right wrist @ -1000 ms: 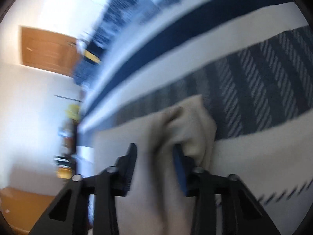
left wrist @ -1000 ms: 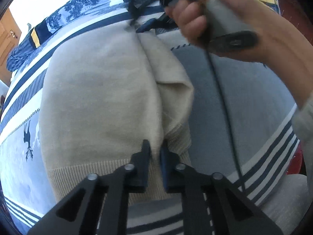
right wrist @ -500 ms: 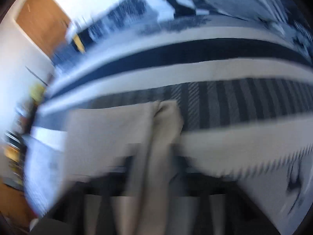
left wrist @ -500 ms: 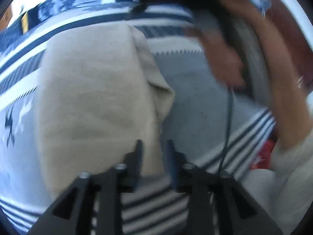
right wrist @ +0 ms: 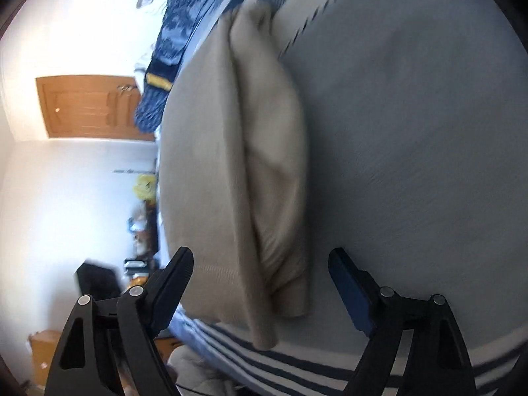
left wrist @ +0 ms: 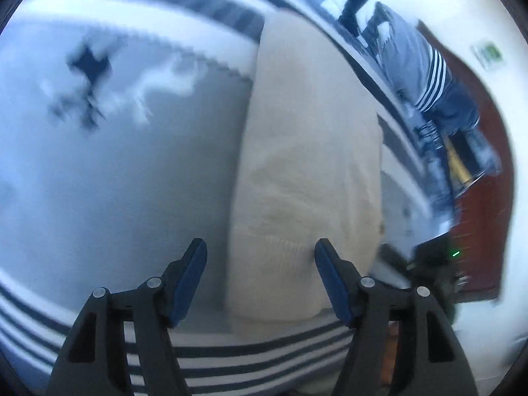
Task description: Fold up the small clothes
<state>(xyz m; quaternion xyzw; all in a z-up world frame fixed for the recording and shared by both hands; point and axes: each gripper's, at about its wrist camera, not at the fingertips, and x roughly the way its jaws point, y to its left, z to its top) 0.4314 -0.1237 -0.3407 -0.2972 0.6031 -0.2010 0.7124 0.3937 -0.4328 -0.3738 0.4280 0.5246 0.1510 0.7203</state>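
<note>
- One beige sweater (left wrist: 307, 171) lies folded lengthwise on the bed (left wrist: 138, 171), its ribbed hem close to the near striped edge.
- Left hand-held gripper (left wrist: 260, 277) is spread wide and holds nothing; the right hand-held gripper (right wrist: 260, 283) is likewise spread and empty.
- The knit looks soft, light and floppy, likely to sag and slide off its fold when lifted.
- Best held at the ribbed hem corners, pinching all layers together.
- Other clothes (left wrist: 425, 79) lie heaped at the far edge; their number cannot be told.

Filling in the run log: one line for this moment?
left gripper: open | right gripper: open | beige sweater: folded, lying on striped blanket | held: nothing
</note>
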